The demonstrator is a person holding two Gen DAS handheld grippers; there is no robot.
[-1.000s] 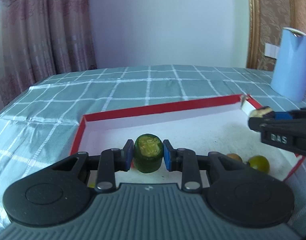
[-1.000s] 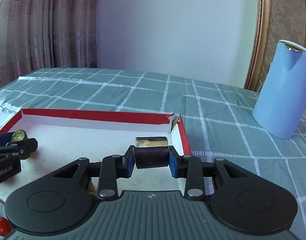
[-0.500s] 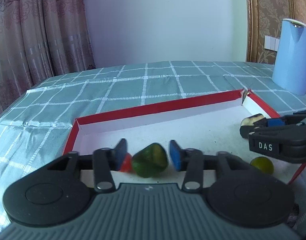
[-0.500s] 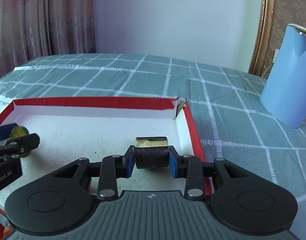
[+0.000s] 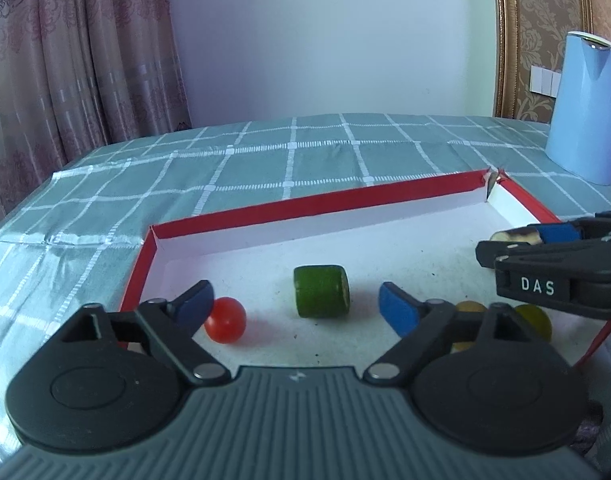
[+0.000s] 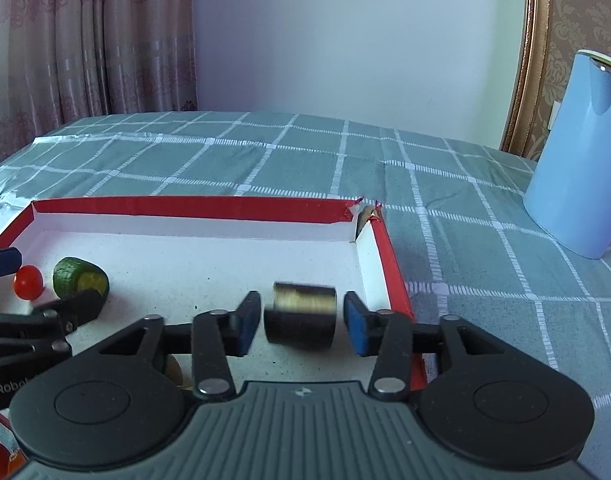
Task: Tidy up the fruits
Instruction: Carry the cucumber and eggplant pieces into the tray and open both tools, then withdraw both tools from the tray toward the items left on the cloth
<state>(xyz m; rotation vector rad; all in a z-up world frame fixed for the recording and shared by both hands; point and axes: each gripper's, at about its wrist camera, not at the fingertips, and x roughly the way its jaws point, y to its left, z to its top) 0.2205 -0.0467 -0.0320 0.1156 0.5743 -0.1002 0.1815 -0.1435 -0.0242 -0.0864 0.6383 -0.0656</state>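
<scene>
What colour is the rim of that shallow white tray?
Red. The shallow white cardboard tray's rim shows best in the right wrist view.

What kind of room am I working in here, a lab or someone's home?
Most likely a home, perhaps a dining or living room: a table under a green checked tablecloth, patterned pink-brown curtains, and gold damask wallpaper behind a light blue jug. No lab fixtures show.

Dark cylinder piece (image 6: 300, 316) motion-blurred between right tongs. Two yellow fruits (image 5: 534, 320) half hidden behind left tongs' arm. Blue jug (image 6: 577, 152) cut off at frame edge.
</scene>
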